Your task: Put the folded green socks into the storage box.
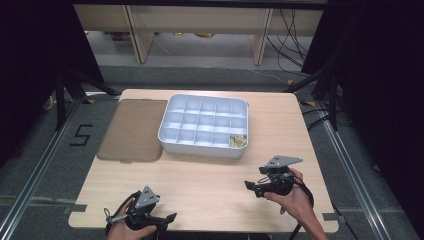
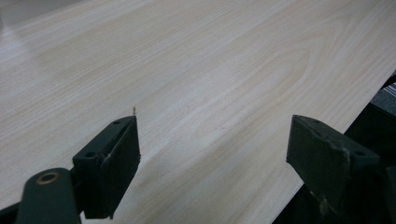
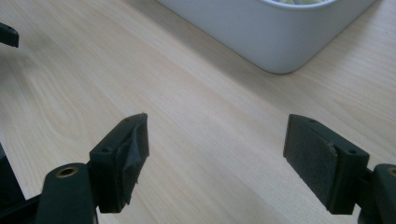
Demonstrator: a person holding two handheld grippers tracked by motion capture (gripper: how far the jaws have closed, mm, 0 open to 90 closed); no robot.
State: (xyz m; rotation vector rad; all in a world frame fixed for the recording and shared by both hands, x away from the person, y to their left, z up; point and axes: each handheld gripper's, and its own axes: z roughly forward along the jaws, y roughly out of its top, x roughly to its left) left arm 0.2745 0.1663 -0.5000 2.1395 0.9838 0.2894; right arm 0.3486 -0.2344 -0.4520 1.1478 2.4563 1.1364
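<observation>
Your left gripper (image 1: 170, 218) sits at about 7 o'clock on the tabletop (image 1: 210, 175), near its front edge, the hand beneath it cut off by the bottom of the high view. In the left gripper view its fingers (image 2: 114, 154) stand wide apart over bare wood and hold nothing; the near table edge crosses at lower right, and what lies beyond it is dark and unreadable.

Your right gripper (image 1: 248, 186) rests at about 5 o'clock, pointing toward the table's middle, its forearm cropped at the frame's bottom. Its fingers (image 3: 126, 158) are likewise spread wide and empty.

The white compartment tray (image 1: 200, 145) lies at 12 o'clock from the grippers, well apart from both. Its front right compartment holds small pale yellowish pieces (image 1: 238, 141), too small to identify. In the right gripper view the tray's corner (image 3: 275, 32) is cut off by the top edge, with a sliver of those pieces showing above the rim.

A brown flat mat (image 1: 132, 130) lies just beside the tray, at its 9 o'clock.
</observation>
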